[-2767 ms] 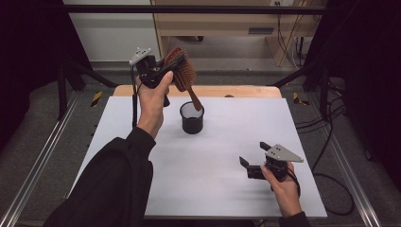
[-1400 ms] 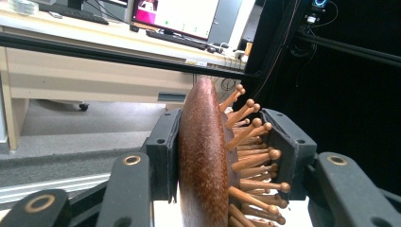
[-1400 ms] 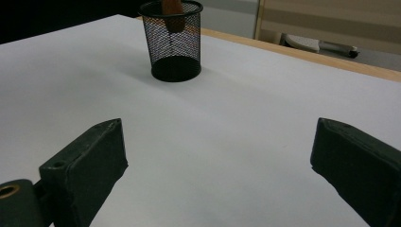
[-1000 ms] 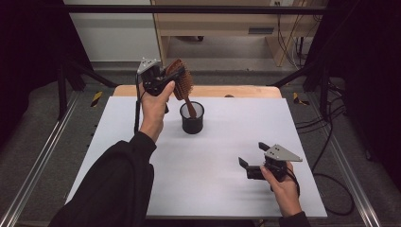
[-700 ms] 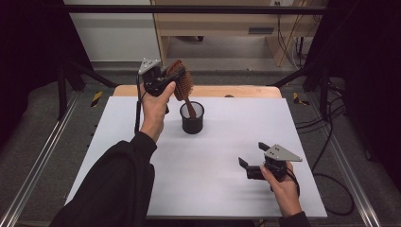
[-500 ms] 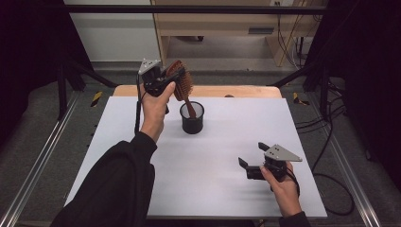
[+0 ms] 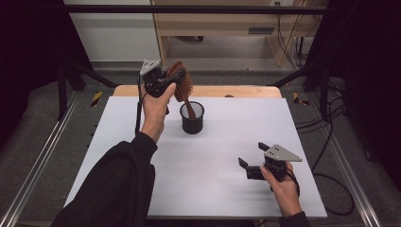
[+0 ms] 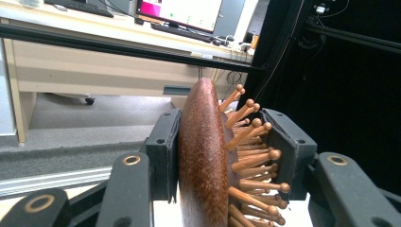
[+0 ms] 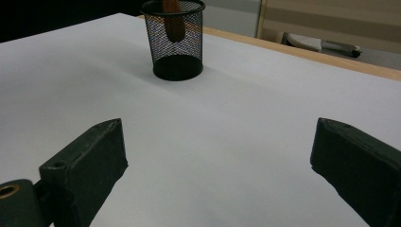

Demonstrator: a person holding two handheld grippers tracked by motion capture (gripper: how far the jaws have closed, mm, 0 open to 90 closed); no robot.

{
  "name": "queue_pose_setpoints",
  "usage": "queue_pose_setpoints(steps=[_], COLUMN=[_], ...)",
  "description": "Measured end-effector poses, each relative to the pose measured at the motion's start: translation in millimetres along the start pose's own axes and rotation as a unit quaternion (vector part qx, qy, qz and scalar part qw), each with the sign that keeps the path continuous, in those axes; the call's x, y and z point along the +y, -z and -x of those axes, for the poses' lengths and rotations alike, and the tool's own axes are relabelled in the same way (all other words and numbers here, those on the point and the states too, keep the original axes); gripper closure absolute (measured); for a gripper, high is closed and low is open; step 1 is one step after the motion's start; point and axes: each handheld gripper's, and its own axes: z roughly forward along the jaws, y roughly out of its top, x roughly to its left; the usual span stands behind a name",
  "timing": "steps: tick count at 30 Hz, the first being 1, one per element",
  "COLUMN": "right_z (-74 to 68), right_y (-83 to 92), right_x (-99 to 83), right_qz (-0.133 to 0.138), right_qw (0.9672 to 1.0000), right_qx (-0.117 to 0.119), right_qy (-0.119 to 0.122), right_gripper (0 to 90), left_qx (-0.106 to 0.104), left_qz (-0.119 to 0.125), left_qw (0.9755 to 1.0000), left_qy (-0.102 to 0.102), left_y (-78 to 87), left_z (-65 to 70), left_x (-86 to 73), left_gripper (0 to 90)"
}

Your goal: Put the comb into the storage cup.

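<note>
- Compared with nearly three seconds ago, the left gripper [image 7: 166,81] has brought the wooden hairbrush [image 7: 182,86] from a slant to nearly upright, and its handle now dips into the black mesh pen cup [image 7: 192,118] near the middle of the tabletop's far edge.
- Over the last second nothing further has shifted; the brush hangs in the same spot.
- The left gripper's jaws are clamped on the brush head, one pad on the smooth back [image 8: 201,156], the other against the bristle pegs [image 8: 250,156].
- In the right gripper view the handle end [image 9: 172,21] sits inside the cup, apparently short of the bottom.
- The right gripper [image 7: 252,162] rests near the tabletop's near right corner, jaws spread wide and empty.
- Judgement: the insertion is nearly done; lowering slightly and letting go seems all that remains.
</note>
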Motion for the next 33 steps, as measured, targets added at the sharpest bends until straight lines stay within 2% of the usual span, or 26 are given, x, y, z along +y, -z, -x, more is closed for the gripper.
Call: queue_pose_setpoints(steps=[33], right_z=[-0.6], right_y=[-1.1], right_x=[-0.4], right_qz=[-0.003], right_qw=[1.0000], right_qx=[0.002], right_qy=[0.004], right_gripper=[4.6], left_qx=[0.004], left_qz=[-0.008], left_qw=[0.9999], left_qy=[0.006], left_y=[-5.7], left_z=[-4.2], left_x=[-10.7], left_gripper=[50.8])
